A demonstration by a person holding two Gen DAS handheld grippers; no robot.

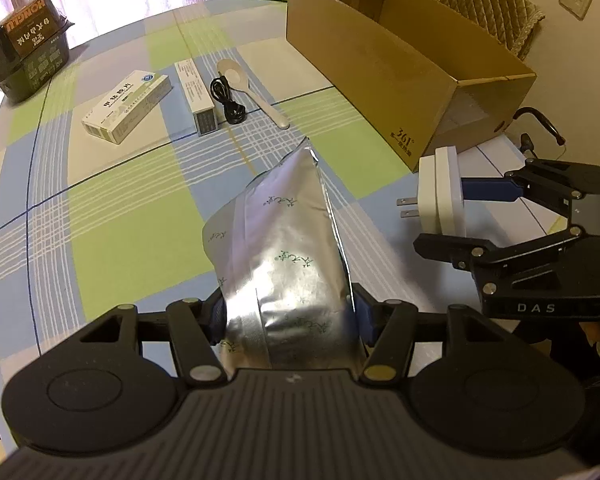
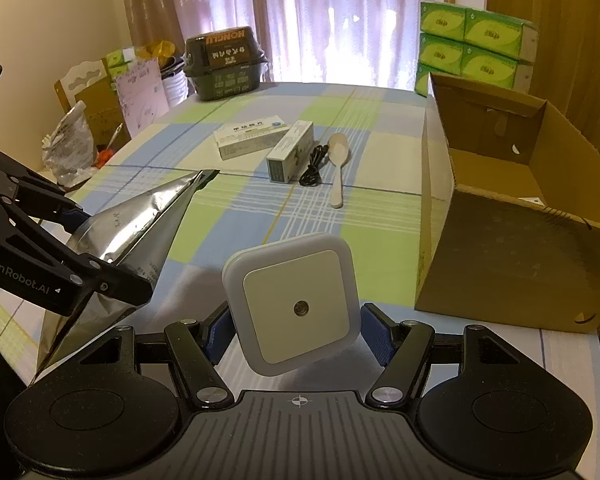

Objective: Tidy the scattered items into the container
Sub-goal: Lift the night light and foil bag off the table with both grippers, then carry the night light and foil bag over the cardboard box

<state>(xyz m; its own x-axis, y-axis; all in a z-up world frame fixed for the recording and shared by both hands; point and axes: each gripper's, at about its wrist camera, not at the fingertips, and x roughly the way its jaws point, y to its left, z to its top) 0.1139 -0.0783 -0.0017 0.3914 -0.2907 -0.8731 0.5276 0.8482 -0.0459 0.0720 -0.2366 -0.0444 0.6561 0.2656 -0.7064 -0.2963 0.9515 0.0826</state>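
Note:
My left gripper (image 1: 288, 316) is shut on a silver foil pouch (image 1: 284, 248), held above the checked tablecloth. My right gripper (image 2: 296, 328) is shut on a white square plug-in night light (image 2: 296, 304); its prongs (image 1: 406, 207) point left in the left wrist view. The open cardboard box (image 2: 500, 216) stands to the right of both grippers. Farther back on the table lie a white medicine box (image 2: 252, 136), a narrow white box (image 2: 290, 152), a coiled black cable (image 2: 314, 166) and a white spoon (image 2: 338, 160). The pouch (image 2: 136, 232) and left gripper (image 2: 108, 248) show at the right wrist view's left.
A dark food container (image 2: 222, 64) sits at the table's far edge. Green tissue packs (image 2: 472, 48) are stacked behind the cardboard box. Bags and cartons (image 2: 100, 120) crowd the floor beyond the table's left side. A quilted chair back (image 1: 480, 4) rises behind the box.

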